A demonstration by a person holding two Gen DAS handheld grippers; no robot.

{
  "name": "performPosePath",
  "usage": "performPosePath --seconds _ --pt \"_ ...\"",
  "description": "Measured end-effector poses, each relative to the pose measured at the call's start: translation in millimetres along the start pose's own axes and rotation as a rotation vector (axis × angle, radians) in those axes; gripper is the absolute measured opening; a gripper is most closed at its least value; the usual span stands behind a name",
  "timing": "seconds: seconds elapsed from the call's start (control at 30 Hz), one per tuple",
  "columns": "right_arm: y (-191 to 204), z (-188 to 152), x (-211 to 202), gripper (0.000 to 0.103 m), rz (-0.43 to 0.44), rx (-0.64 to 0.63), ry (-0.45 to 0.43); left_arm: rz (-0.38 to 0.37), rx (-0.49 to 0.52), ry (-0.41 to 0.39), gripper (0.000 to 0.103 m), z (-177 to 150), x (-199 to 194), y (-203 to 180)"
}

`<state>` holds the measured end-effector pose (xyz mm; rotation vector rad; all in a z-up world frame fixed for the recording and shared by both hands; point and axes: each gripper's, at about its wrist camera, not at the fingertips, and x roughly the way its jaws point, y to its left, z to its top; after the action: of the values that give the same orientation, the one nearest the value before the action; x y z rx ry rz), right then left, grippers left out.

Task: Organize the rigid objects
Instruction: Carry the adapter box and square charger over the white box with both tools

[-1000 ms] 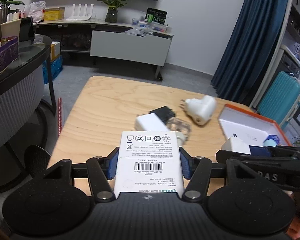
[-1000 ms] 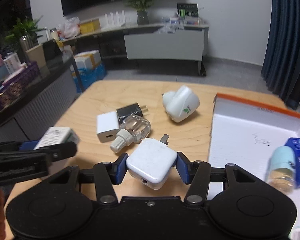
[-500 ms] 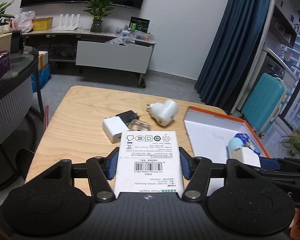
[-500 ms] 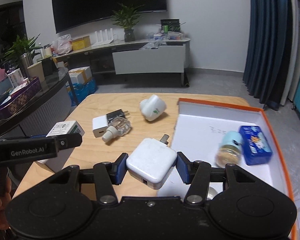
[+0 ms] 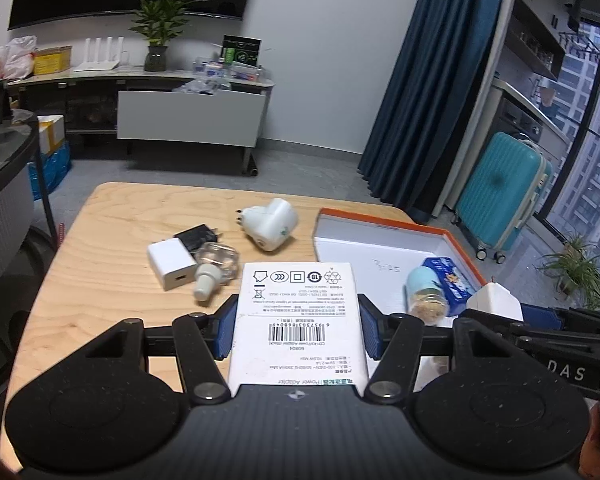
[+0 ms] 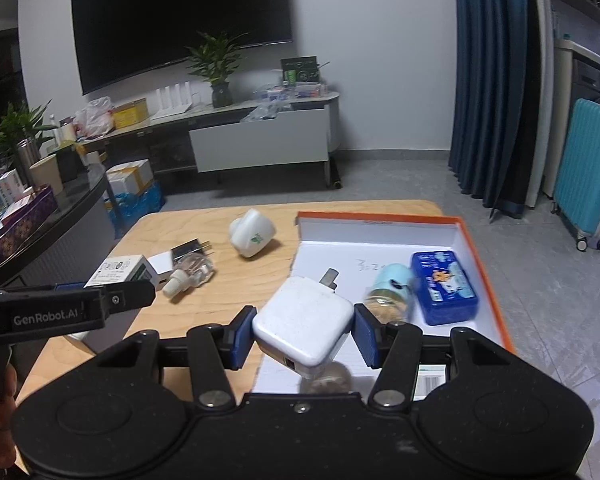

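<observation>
- Left gripper (image 5: pixel 298 326): the blue-padded fingers (image 5: pixel 225 330) are clenched on the two long sides of a white rectangular cardboard power-adapter box (image 5: pixel 298 320), barcode face up. The box is carried above the near edge of the light wooden table (image 5: pixel 112 240).
- Right gripper (image 6: pixel 303 336): the fingers (image 6: pixel 365 334) are grasping a white square plastic charger block (image 6: pixel 302 330) with a metal prong at its 1 o'clock corner. The block hangs over the left edge of the shallow white tray with orange rim (image 6: pixel 384 220).
- Tray contents, right wrist view: a blue rectangular tin (image 6: pixel 444 286) at 3 o'clock of the block; a clear glass jar with a pale blue cap (image 6: pixel 390 292) lies on its side just beside the tin.
- Table, left wrist view, at 10 to 12 o'clock of the box: a small white cube charger (image 5: pixel 172 264), a black plug adapter (image 5: pixel 198 236) and a clear glass bottle with a white cap (image 5: pixel 216 270) lie touching in one cluster.
- A white rounded plug-in device (image 5: pixel 270 228) lies apart from that cluster, between it and the tray.
</observation>
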<state>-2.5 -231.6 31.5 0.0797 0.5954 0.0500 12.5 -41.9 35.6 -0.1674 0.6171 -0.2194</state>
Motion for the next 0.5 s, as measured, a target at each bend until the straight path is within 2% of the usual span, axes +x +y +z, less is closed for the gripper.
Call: performPosePath --seconds 0.5 --pt "-36.6 -0.4 -10.5 0.063 -0.056 0.063 -0.028 -0.044 0.046 0.018 0.060 2.3 15.7 -32.8"
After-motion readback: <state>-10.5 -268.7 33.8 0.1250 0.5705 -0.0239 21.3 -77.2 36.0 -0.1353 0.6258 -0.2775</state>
